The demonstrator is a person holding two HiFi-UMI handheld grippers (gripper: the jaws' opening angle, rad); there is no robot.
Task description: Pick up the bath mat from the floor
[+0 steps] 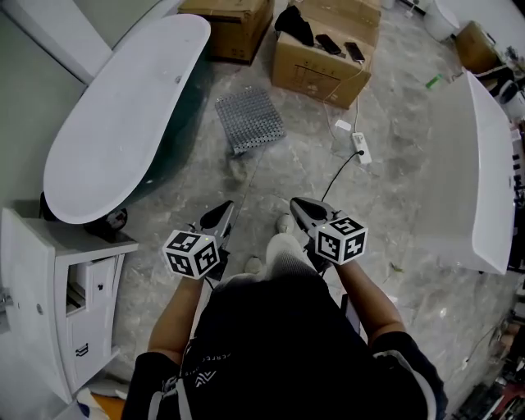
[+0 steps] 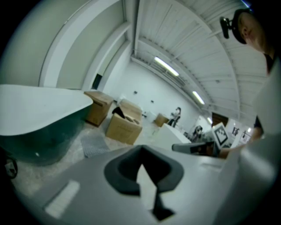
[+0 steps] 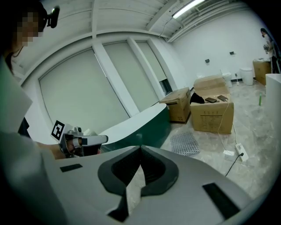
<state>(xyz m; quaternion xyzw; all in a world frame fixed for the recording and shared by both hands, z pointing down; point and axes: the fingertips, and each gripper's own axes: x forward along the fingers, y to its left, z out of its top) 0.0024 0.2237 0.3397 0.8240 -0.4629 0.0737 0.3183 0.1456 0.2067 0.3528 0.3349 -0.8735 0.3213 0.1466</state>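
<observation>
Bath mat (image 1: pixel 250 120) – a grey, dotted rectangle – lies flat on the mottled stone floor (image 1: pixel 279 176) at about twelve o'clock from the person, well ahead of both grippers and touched by neither. One near corner looks slightly rumpled.

The left gripper (image 1: pixel 224 207) is held low in front of the person's body, pointing forward. Its jaws are closed tip to tip with nothing between them. The right gripper (image 1: pixel 297 202) sits just beside it at the same height, and its jaws are likewise pressed together and empty. Each carries its marker cube close to the hand.

At ten o'clock stands a long bathtub (image 1: pixel 123 115), white on top with a dark green outside, its near end close to the mat's left edge but apart from it. A white cabinet (image 1: pixel 49 295) stands at eight o'clock, against the tub's near end. Beyond the mat, at twelve to one o'clock, a cardboard box (image 1: pixel 316 70) holds a dark cloth (image 1: pixel 294 25) and a few flat dark devices – too small to name. A second box (image 1: pixel 231 29) stands to its left. A white power strip (image 1: pixel 361 148) lies at one o'clock, its black cable trailing back toward the person. A second white tub (image 1: pixel 472 180) fills the three o'clock side.
</observation>
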